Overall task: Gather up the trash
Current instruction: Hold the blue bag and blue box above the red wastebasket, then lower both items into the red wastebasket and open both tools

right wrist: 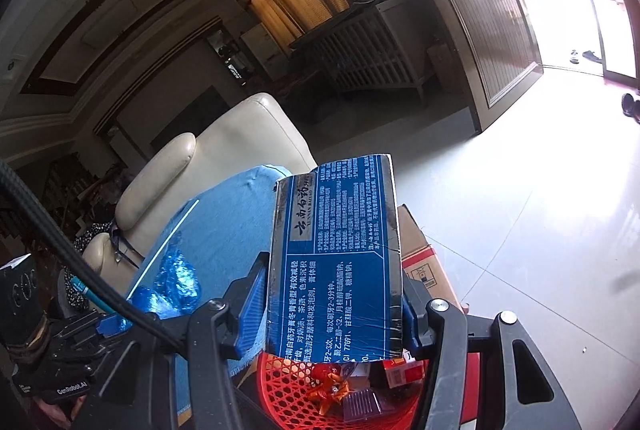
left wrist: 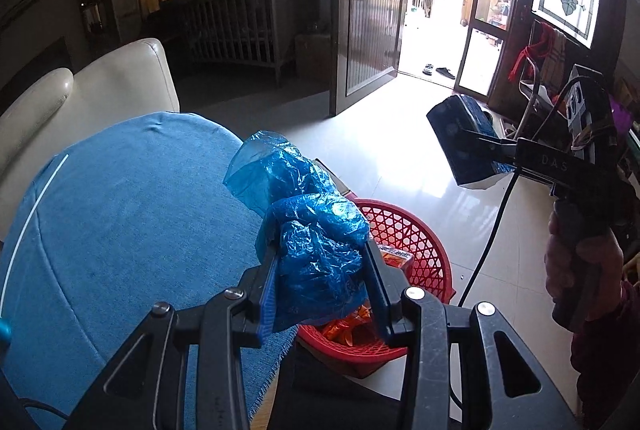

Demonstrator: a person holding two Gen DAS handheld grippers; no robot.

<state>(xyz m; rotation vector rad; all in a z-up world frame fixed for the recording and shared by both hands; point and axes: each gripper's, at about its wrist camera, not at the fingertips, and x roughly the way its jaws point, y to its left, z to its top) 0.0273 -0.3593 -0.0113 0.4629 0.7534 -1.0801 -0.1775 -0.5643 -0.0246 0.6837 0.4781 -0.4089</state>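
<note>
In the left wrist view my left gripper (left wrist: 320, 258) is shut on a crumpled blue plastic bag (left wrist: 304, 213), held over the table edge just left of a red mesh basket (left wrist: 412, 242). The basket holds orange wrappers (left wrist: 344, 330) and small packets. A person's hand (left wrist: 580, 270) holds my right gripper (left wrist: 480, 149) at the right, above the floor. In the right wrist view that gripper (right wrist: 334, 278) is shut on a dark blue toothpaste box (right wrist: 340, 250), which hangs over the basket (right wrist: 288, 390). The left gripper (right wrist: 136, 310) and its bag (right wrist: 172, 282) show at the lower left.
A round table with a blue cloth (left wrist: 120, 209) stands left of the basket, a cream armchair (left wrist: 120, 81) behind it. A cardboard box (right wrist: 420, 254) sits beside the basket. A black cable (left wrist: 492, 230) hangs from the right gripper. Tiled floor leads to an open door (left wrist: 368, 29).
</note>
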